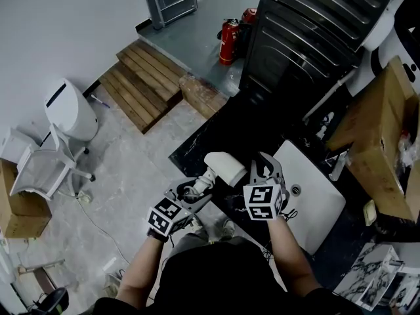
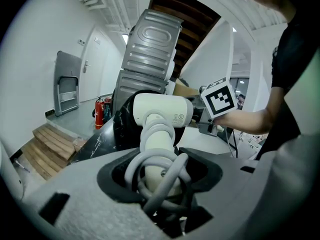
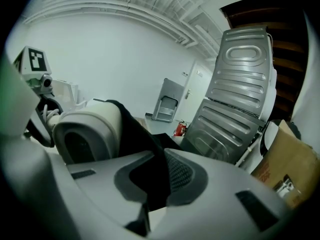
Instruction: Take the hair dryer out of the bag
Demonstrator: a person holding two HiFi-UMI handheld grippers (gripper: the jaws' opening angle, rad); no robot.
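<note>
The white hair dryer (image 1: 224, 166) is held above the black counter, its handle and coiled grey cord clamped in my left gripper (image 1: 197, 190). In the left gripper view the dryer (image 2: 161, 113) rises from between the jaws of that gripper (image 2: 160, 176), its head half out of the black bag (image 2: 122, 126). My right gripper (image 1: 266, 167) is just right of the dryer head, shut on the bag's black cloth (image 3: 136, 134). In the right gripper view that cloth runs into my right gripper (image 3: 150, 184), with the dryer's barrel (image 3: 90, 129) to its left.
A black marbled counter (image 1: 213, 133) lies under the hands, with a white sink (image 1: 318, 199) to the right. A tall grey ribbed appliance (image 1: 308, 31) stands behind. A fire extinguisher (image 1: 228, 41), wooden pallets (image 1: 141, 81), a cardboard box (image 1: 380, 136) and a white chair (image 1: 46, 166) are around.
</note>
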